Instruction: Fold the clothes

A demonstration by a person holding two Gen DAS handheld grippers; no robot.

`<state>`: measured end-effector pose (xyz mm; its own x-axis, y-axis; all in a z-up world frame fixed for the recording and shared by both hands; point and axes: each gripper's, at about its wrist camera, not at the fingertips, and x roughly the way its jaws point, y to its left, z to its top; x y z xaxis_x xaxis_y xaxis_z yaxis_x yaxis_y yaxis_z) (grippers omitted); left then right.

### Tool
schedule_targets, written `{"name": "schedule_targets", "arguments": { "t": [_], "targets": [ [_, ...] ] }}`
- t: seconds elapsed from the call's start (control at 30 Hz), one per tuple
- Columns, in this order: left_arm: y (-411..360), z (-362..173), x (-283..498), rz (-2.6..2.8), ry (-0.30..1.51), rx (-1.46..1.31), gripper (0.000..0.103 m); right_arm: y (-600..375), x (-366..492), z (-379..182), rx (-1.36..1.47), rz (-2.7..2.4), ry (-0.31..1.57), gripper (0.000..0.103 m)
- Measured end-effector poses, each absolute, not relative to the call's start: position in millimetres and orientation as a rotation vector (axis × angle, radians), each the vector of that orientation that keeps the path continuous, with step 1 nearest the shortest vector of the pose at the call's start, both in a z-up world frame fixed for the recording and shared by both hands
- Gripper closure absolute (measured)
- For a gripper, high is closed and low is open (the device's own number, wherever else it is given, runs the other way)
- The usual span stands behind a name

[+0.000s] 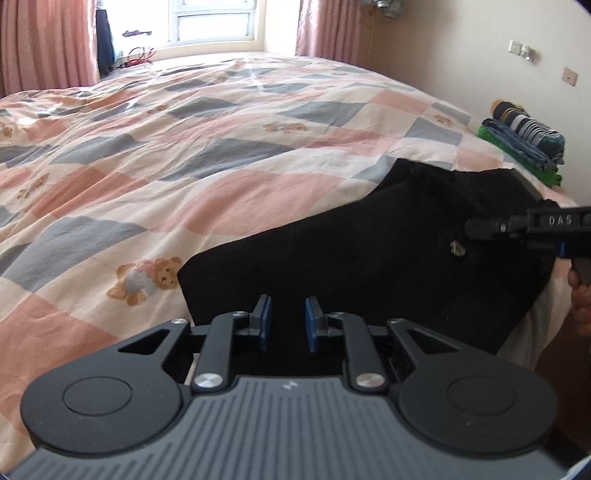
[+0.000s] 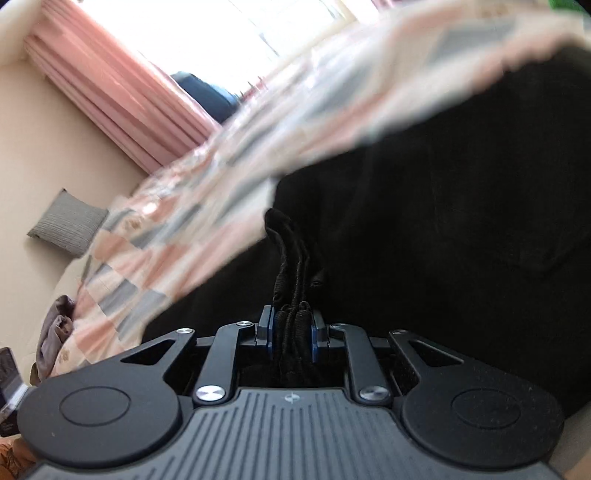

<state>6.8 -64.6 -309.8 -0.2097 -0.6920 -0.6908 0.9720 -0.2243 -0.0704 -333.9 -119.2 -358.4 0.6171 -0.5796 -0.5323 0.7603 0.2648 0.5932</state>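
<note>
A black garment [image 1: 369, 251] with a small metal button [image 1: 457, 248] lies at the near right edge of the bed, over a pink, grey and cream checked quilt [image 1: 184, 147]. In the left wrist view my left gripper [image 1: 288, 323] sits at the garment's near left corner, its blue pads [image 1: 263, 321] close together with dark cloth between them. Further right, my right gripper [image 1: 471, 229] reaches in by the button. In its own blurred view the right gripper [image 2: 292, 325] is shut on a bunched fold of the black garment [image 2: 443, 221].
A stack of folded clothes [image 1: 524, 144], striped, blue and green, sits at the far right of the bed by the wall. Pink curtains [image 1: 44, 44] and a window [image 1: 214, 22] stand beyond the bed. A grey pillow [image 2: 70, 221] leans on the wall. A hand [image 1: 580, 295] shows at right.
</note>
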Motion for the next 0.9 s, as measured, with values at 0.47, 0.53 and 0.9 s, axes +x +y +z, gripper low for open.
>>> {"name": "schedule_targets", "arguments": {
  "t": [0.47,0.53,0.9],
  "targets": [
    [-76,-305,11,-1.719,0.608,0.66,0.09,-130,-324,-382,0.96,-0.935,0.311,0.085],
    [-78,-307,10,-1.718,0.62,0.66,0.09,-139,-319,-391,0.998,-0.92,0.309,0.084],
    [-84,-310,12,-1.702,0.618,0.659,0.091,-138,-323,-334,0.733,-1.067,0.409,0.057]
  ]
}}
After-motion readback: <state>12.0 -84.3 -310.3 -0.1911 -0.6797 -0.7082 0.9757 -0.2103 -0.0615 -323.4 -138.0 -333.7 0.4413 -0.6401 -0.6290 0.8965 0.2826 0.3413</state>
